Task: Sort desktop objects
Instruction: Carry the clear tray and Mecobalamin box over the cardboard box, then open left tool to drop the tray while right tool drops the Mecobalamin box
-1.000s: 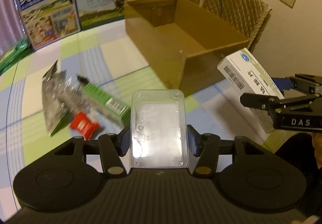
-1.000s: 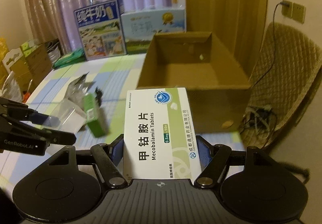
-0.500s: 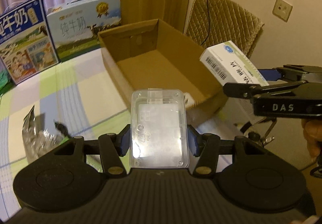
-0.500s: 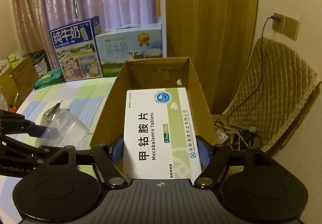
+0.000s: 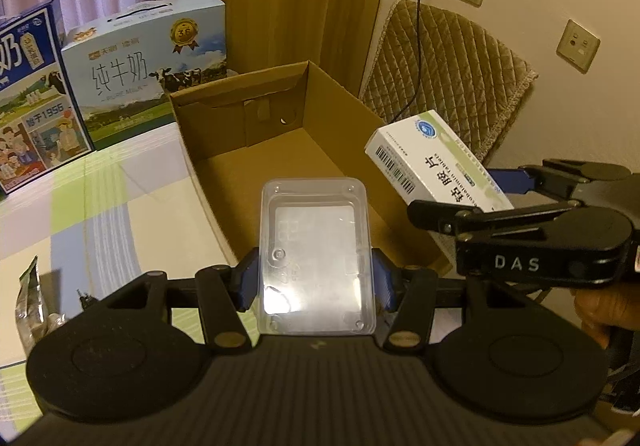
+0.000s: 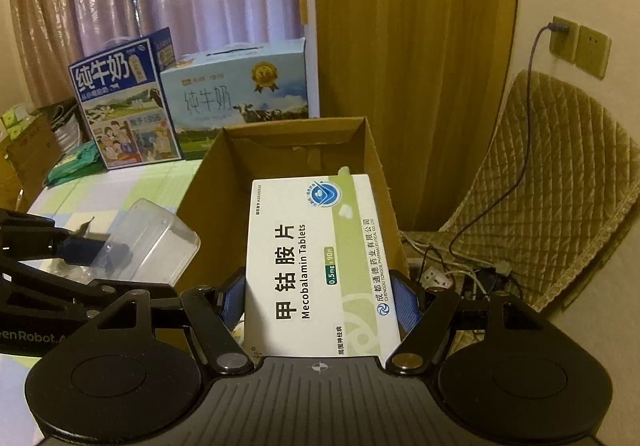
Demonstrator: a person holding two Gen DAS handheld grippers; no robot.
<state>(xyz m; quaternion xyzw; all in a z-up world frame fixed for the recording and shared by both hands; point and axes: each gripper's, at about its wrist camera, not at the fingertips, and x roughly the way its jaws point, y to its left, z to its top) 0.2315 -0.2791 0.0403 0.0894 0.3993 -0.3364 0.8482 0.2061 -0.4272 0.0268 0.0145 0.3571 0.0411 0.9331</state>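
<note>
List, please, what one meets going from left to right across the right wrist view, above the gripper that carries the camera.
Dark blue milk carton → light blue milk carton → cardboard box → tablet box → quilted chair → wall socket.

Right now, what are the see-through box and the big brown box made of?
The see-through box looks like thin, glossy clear plastic: the brown box shows through it. The big brown box looks like matte corrugated cardboard, with folded flaps and raw edges.
</note>
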